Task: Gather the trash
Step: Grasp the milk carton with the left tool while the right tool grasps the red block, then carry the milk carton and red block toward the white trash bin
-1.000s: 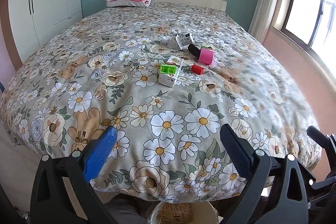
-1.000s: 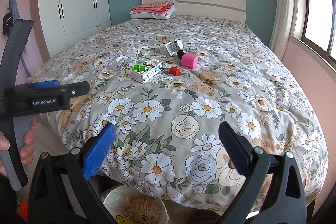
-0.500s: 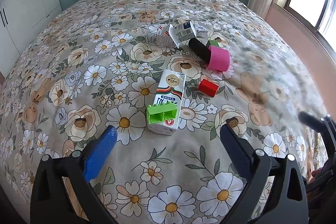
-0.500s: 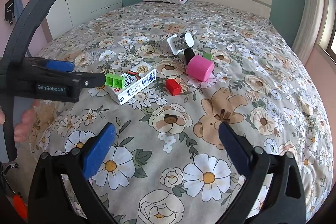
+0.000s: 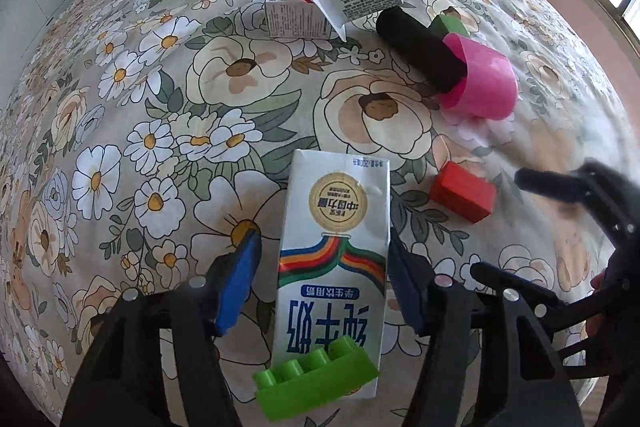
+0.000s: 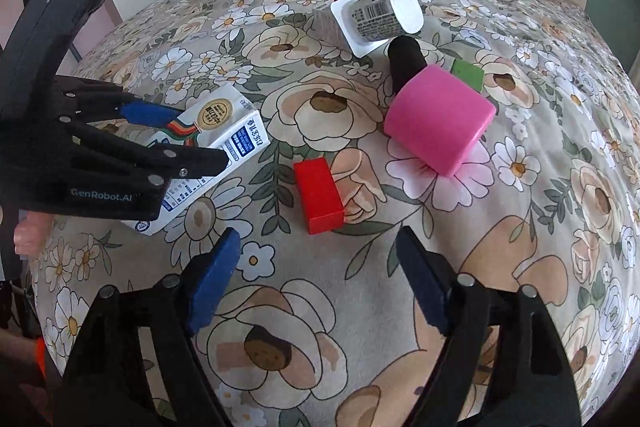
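- White card is what the milk carton (image 5: 334, 251) is made of, and it lies flat on the flowery bedspread (image 5: 120, 131), low in the middle of the left wrist view.
- We see the left gripper (image 5: 324, 279) spread wide, one blue pad (image 5: 238, 279) on each side of the carton. The pad on the right side looks as if it is just touching the carton; the other is a little apart.
- A green toy brick (image 5: 316, 385) sits on the near end of the carton, at the bottom of that view.
- We think the step now is grabbing the carton, the first bit of trash.
- Next we need to squeeze the left tongs shut on the carton's sides and lift it. The brick may slide off, so we should go gently.
- Our right gripper (image 6: 316, 279) is spread open too and holds nothing. It hangs over bare bedspread, low in the right wrist view.
- A red block (image 6: 318, 195) lies just past it, and a pink cup (image 6: 438, 119) with a black tube (image 6: 404, 61) sits further up.
- More trash waits near the top: a small box (image 5: 294, 13) and a yogurt cup (image 6: 382, 15) leaning together.
- We see no bin in these views.
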Motion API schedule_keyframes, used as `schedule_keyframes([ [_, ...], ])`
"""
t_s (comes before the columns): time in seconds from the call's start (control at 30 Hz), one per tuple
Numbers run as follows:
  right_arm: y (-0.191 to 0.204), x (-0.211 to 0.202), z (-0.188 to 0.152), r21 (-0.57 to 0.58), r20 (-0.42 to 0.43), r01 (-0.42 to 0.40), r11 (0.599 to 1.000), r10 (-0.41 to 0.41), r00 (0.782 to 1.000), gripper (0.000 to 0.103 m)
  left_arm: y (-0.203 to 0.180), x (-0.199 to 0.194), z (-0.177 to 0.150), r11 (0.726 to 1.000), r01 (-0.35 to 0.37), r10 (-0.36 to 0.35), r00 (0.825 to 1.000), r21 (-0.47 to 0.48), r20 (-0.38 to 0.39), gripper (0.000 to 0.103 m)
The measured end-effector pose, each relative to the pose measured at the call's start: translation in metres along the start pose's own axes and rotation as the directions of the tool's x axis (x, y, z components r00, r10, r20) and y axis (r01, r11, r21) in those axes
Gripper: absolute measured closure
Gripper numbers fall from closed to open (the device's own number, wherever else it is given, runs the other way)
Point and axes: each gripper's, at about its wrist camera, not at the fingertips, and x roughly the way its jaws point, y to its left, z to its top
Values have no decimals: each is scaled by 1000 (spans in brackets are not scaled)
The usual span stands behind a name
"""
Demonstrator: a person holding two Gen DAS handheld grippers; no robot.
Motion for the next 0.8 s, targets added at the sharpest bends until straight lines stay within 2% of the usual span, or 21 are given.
schedule_keyframes([
  [0.07, -2, 10, 4, -19, -20, -13, 1000, 13, 1000, 35, 0, 9, 2, 1000, 5, -5, 1000, 10, -23, 42],
  [0.13, -1, 17, 6, -48, -33, -11, 999, 10, 999, 39, 0, 16, 2, 1000, 14, -13, 999, 15, -43, 51],
  [0.2, 0, 22, 9, -61, -38, -11, 998, 9, 999, 46, 0, 17, 3, 1000, 17, -16, 999, 12, -28, 54],
  [0.3, -4, 24, 14, -38, -33, -63, 997, 62, 998, 65, 1, 14, 5, 998, 58, -58, 998, -11, -10, 54],
  [0.33, -3, 25, 15, -31, -34, -82, 996, 81, 996, 77, 2, 12, 4, 997, 76, -76, 997, -25, 2, 54],
  [0.37, -3, 25, 15, -27, -35, -83, 996, 82, 996, 82, 4, 10, 3, 995, 90, -89, 996, -38, 15, 54],
  [0.53, 14, 8, 3, -53, 37, -24, 998, 26, 999, 82, 11, -15, -12, 990, 120, -111, 986, -72, 125, 54],
  [0.67, 30, -27, -11, -56, 133, 28, 998, -21, 991, 82, 12, -56, -30, 985, 147, -119, 960, -94, 253, 54],
  [0.73, 39, -46, -18, -55, 180, 57, 997, -46, 983, 82, 9, -83, -40, 986, 143, -106, 932, -83, 346, 54],
  [0.8, 46, -65, -24, -45, 217, 62, 997, -51, 975, 82, 2, -108, -53, 989, 131, -91, 894, -61, 439, 54],
])
